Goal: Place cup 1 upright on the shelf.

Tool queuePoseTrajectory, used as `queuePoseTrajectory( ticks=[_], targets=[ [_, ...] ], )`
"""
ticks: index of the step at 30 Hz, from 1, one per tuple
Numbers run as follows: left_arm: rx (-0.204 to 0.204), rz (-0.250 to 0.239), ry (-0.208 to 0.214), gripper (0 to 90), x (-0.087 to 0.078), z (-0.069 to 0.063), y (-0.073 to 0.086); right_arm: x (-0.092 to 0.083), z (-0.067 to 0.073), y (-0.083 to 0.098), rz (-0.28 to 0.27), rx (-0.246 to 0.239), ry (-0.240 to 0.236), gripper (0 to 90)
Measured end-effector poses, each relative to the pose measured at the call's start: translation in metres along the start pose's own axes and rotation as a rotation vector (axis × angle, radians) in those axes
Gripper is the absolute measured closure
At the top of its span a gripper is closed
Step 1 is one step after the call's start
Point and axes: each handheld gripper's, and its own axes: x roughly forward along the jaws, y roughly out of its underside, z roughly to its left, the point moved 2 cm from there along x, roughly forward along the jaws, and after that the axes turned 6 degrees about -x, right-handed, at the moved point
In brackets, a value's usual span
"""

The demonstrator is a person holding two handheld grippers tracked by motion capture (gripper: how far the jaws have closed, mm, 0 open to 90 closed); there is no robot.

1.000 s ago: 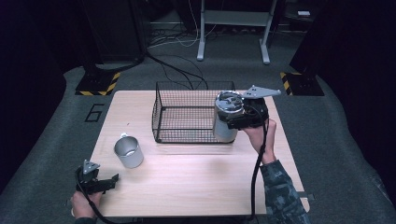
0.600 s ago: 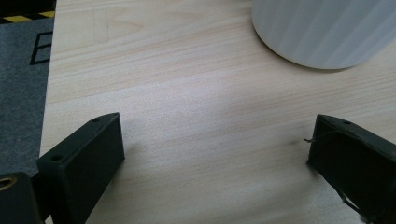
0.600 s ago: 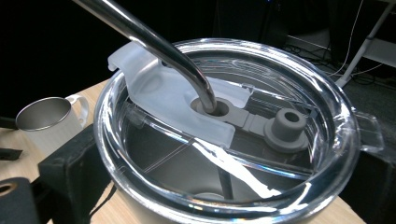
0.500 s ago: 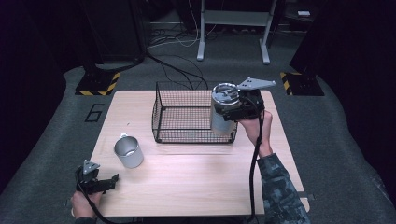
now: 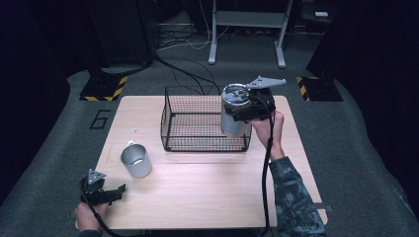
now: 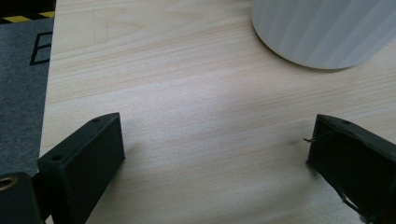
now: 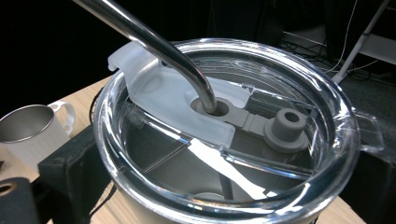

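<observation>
We are seeing the counter (image 5: 207,182), then the basket (image 5: 197,123), whose right end the tumbler (image 5: 234,116) is hiding. The right gripper (image 5: 247,111) is clamping that tumbler above the basket; its jaws are mostly covered. The left gripper (image 5: 106,192) is resting wide open near the mug (image 5: 136,160).

I read this as a lab or test studio. A pale wooden table (image 5: 207,192) stands on grey carpet (image 5: 346,148) with black-and-yellow hazard-striped floor plates (image 5: 104,92), a white painted number six (image 5: 100,119), loose black cables (image 5: 188,74) and a grey metal stand (image 5: 247,29) against dark surroundings.
</observation>
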Motion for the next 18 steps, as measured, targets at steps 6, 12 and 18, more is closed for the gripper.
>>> queuePoseTrajectory(
  ticks=[6,12,18],
  targets=[
    [-0.001,-0.003,-0.001,3.4,0.0,0.0,0.0,0.008,-0.003,0.001,0.006,0.012,0.016,3.2],
    [0.003,0.003,0.0,3.5,0.0,0.0,0.0,0.015,-0.008,0.003,0.003,0.021,0.03,3.2],
    [0.003,0.003,0.0,3.5,0.0,0.0,0.0,0.024,-0.013,0.005,0.01,0.025,0.039,3.2]
  ],
)
